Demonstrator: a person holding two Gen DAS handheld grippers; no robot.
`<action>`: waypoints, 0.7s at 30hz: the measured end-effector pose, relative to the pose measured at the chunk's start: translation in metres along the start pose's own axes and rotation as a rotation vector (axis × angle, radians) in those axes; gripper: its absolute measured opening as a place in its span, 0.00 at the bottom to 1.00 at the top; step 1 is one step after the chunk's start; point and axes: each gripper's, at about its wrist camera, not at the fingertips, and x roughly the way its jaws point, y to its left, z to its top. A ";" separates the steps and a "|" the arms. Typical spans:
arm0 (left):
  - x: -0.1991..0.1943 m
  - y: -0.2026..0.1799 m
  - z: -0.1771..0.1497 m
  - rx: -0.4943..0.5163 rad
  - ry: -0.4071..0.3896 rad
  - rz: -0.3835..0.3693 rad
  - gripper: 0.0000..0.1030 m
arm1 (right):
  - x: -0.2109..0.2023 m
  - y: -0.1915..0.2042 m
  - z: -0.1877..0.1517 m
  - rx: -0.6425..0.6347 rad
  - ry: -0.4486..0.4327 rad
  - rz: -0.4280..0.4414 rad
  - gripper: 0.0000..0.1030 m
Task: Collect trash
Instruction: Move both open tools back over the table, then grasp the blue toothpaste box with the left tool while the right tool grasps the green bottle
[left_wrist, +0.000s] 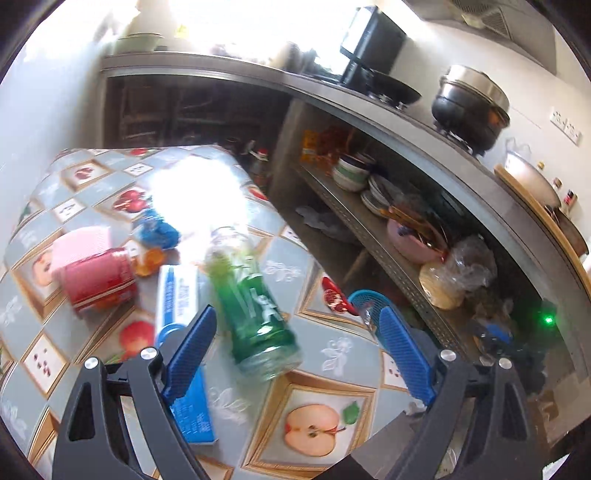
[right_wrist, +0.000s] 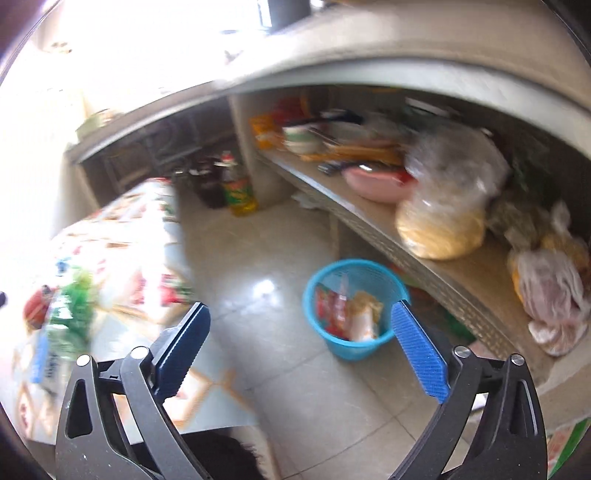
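On the fruit-patterned table (left_wrist: 332, 354) lie a green plastic bottle (left_wrist: 251, 299), a red can (left_wrist: 98, 282), a blue-and-white box (left_wrist: 177, 295), a blue wrapper (left_wrist: 159, 230) and a pink item (left_wrist: 81, 242). My left gripper (left_wrist: 297, 317) hovers open above the table, the bottle showing between its blue fingers (left_wrist: 192, 350) untouched. My right gripper (right_wrist: 301, 308) is open and empty over the floor, aimed toward a blue basket (right_wrist: 351, 350) holding wrappers. The basket's rim (left_wrist: 364, 297) peeks past the table edge. The bottle (right_wrist: 70, 306) and can (right_wrist: 35, 306) show blurred at left.
A kitchen counter (left_wrist: 369, 107) with pots (left_wrist: 469, 99) curves behind. Its lower shelf (right_wrist: 436, 266) holds bowls, a pink basin (right_wrist: 373, 184) and plastic bags (right_wrist: 443, 206). Oil bottles (right_wrist: 236, 188) stand on the tiled floor (right_wrist: 266, 258) between table and shelf.
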 end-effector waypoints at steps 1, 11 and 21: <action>-0.004 0.005 -0.002 -0.008 -0.011 0.018 0.85 | -0.004 0.008 0.003 -0.012 0.003 0.020 0.92; -0.026 0.045 -0.033 0.023 0.015 0.166 0.87 | -0.008 0.094 0.029 -0.088 0.124 0.133 0.92; -0.055 0.101 -0.067 -0.185 -0.031 0.214 0.95 | -0.019 0.156 0.019 -0.284 0.060 0.105 0.92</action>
